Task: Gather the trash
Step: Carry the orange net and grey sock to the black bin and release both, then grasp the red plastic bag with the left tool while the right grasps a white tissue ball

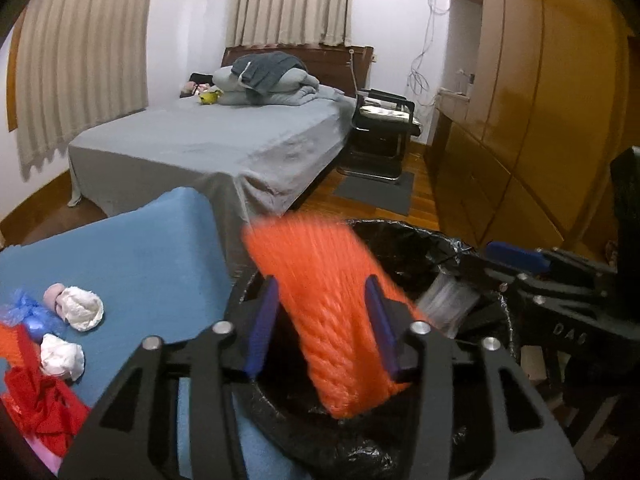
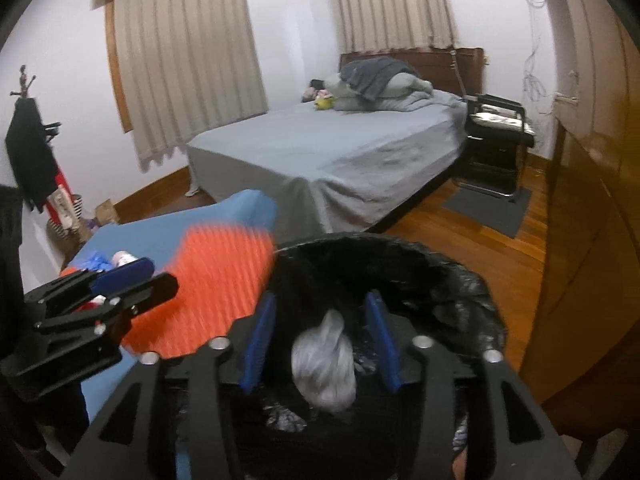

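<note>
A black-lined trash bin (image 1: 404,240) (image 2: 460,280) stands beside a blue-covered table (image 1: 132,256) (image 2: 248,208). My left gripper (image 1: 322,324) (image 2: 132,276) is over the bin's rim with its jaws apart; a blurred orange net piece (image 1: 320,308) (image 2: 212,292) hangs between them without clear contact. My right gripper (image 2: 320,336) (image 1: 516,256) is open over the bin; a blurred clear plastic wad (image 2: 324,364) (image 1: 450,300) is between its fingers, loose above the liner. On the table lie two white crumpled wads (image 1: 80,308) (image 1: 62,356), a blue plastic piece (image 1: 28,312) and red scraps (image 1: 40,408).
A bed with a grey sheet (image 1: 224,140) (image 2: 340,152) stands beyond the table. A black chair (image 1: 384,128) (image 2: 496,136) and grey mat (image 1: 380,192) sit on the wood floor. A wooden wardrobe (image 1: 540,100) runs along the right. A coat stand (image 2: 28,148) is at left.
</note>
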### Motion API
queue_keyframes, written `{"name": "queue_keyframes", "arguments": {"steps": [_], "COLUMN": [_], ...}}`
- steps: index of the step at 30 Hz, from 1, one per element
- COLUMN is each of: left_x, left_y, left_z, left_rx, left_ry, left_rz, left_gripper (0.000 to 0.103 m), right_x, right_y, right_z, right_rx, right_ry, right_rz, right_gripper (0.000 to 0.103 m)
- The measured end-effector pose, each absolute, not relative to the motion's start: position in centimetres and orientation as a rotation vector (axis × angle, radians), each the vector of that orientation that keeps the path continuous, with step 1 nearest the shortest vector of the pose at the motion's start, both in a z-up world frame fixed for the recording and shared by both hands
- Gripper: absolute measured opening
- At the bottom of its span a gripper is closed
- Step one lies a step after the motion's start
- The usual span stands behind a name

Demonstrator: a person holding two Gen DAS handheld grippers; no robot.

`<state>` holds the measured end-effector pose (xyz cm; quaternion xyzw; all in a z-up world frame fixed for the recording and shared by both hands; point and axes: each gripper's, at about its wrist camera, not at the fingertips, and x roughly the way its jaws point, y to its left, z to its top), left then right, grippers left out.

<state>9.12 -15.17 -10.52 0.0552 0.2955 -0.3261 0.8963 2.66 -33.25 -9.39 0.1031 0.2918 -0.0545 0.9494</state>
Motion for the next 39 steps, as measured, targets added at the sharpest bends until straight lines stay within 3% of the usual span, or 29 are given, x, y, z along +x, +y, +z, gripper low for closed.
{"name": "queue_keyframes", "arguments": {"steps": [3, 7, 11, 21, 28, 39], "left_x": [9.1, 9.2, 9.5, 10.9, 12.0, 12.1], "left_y": [-14.4, -11.3, -6.3, 6.9, 12.2, 17.7], "left_z": [-10.8, -10.5, -10.4, -10.5, -12.0, -14.3], "left_rx": [0.110, 0.102, 0.095, 0.072, 0.043, 0.000], "left_ry": [0.612, 0.593, 0.579, 0.582, 0.622, 0.668], "left_rz": [-0.645, -0.555, -0.411, -0.035, 0.092, 0.168], "left_gripper": [0.048, 0.055, 0.061, 0.061, 0.060, 0.059], "right_x": [2.7, 2.6, 3.9, 9.7, 13.5, 18.6], "right_y": [-33.6, -32.4, -29.7, -18.9, -12.1, -4.2], "right_z": [-9.0, -8.8, -8.4, -9.5, -11.3, -14.5], "right_rx": [0.206, 0.199, 0.196, 0.164, 0.118, 0.071], "right_ry": [0.583, 0.566, 0.551, 0.556, 0.598, 0.686], "right_rz": [-0.129, -0.124, -0.068, 0.168, 0.271, 0.386], "right_gripper": [0.063, 0.087, 0.095, 0.096, 0.095, 0.085]}}
